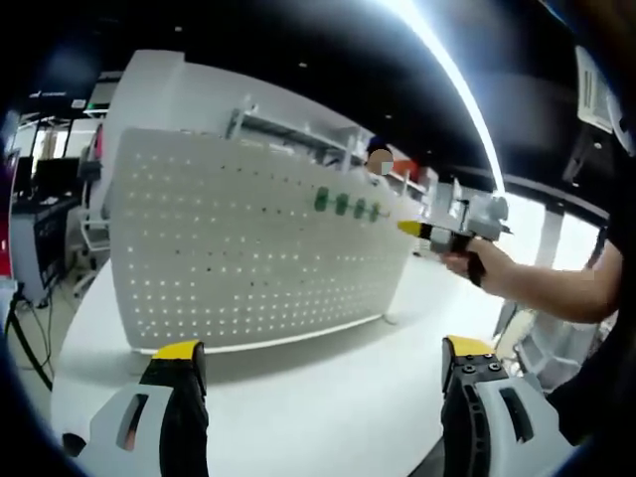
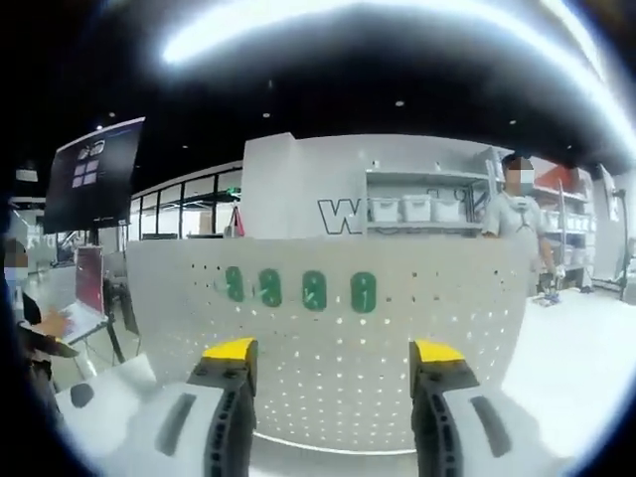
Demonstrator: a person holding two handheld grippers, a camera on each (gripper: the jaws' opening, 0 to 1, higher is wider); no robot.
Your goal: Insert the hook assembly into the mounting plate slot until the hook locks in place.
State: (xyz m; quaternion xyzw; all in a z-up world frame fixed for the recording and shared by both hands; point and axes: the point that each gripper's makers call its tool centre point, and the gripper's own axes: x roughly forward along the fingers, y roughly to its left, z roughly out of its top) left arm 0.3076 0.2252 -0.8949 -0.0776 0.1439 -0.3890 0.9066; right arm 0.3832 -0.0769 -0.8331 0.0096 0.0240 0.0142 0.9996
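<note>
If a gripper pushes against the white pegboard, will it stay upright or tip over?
The pegboard stands on edge on the white table, so a hard push near its top might tip it. It looks like a stiff, thin panel, probably light. Any foot or support is unclear.

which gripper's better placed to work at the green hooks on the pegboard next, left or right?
Right. The right gripper is open, squarely facing the pegboard just below the four green hooks. The left gripper, also open, is farther back at an angle.

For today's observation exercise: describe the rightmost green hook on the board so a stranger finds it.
A white pegboard stands upright on the table. Near its top runs a row of four green hooks. The rightmost hook ends that row, with bare holes beyond it.
</note>
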